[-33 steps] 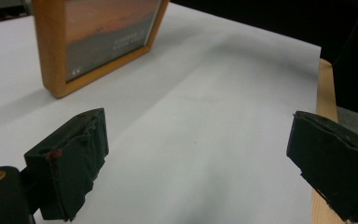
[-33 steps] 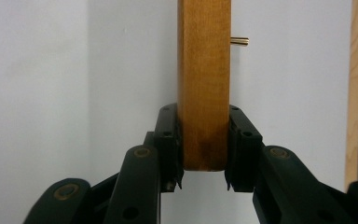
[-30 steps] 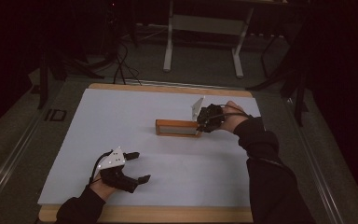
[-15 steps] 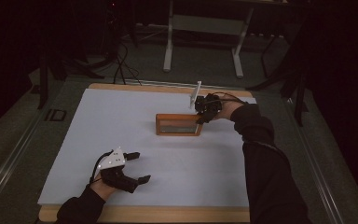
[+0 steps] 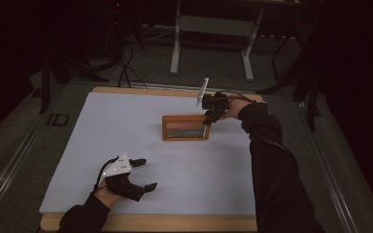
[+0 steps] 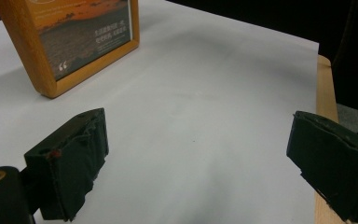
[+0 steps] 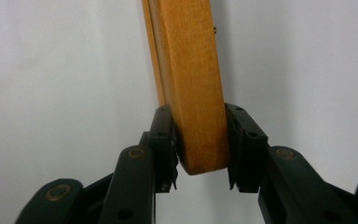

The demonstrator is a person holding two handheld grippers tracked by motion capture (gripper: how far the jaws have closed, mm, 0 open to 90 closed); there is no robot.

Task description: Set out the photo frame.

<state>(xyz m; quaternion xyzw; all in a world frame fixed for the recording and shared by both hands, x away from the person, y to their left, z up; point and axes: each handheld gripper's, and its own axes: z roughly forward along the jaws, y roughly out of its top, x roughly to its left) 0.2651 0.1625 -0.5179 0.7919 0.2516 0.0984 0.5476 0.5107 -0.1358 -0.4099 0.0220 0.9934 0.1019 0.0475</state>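
The wooden picture frame (image 5: 186, 128) stood upright on its long edge on the white sheet (image 5: 126, 131) covering the table (image 5: 145, 223), a bit right of centre & toward the far side. In the left gripper view the frame (image 6: 70, 42) showed an orange sunset print w/ small white text and a quote mark.

R gripper (image 5: 208, 118) was at the frame's right end, hand reaching in from the right. In the right gripper view the R gripper (image 7: 200, 140) had the frame's end (image 7: 191, 84) between its pads; the jaws had just been opening a little, the left pad looked about touching the wood, the right one close alongside w/ a thin gap. Couldn't tell if it truly gripped.

L gripper (image 5: 143, 174) rested near the table's front-left, well apart from the frame, jaws wide, nothing between them. Its pads (image 6: 77, 163) hung over bare sheet.
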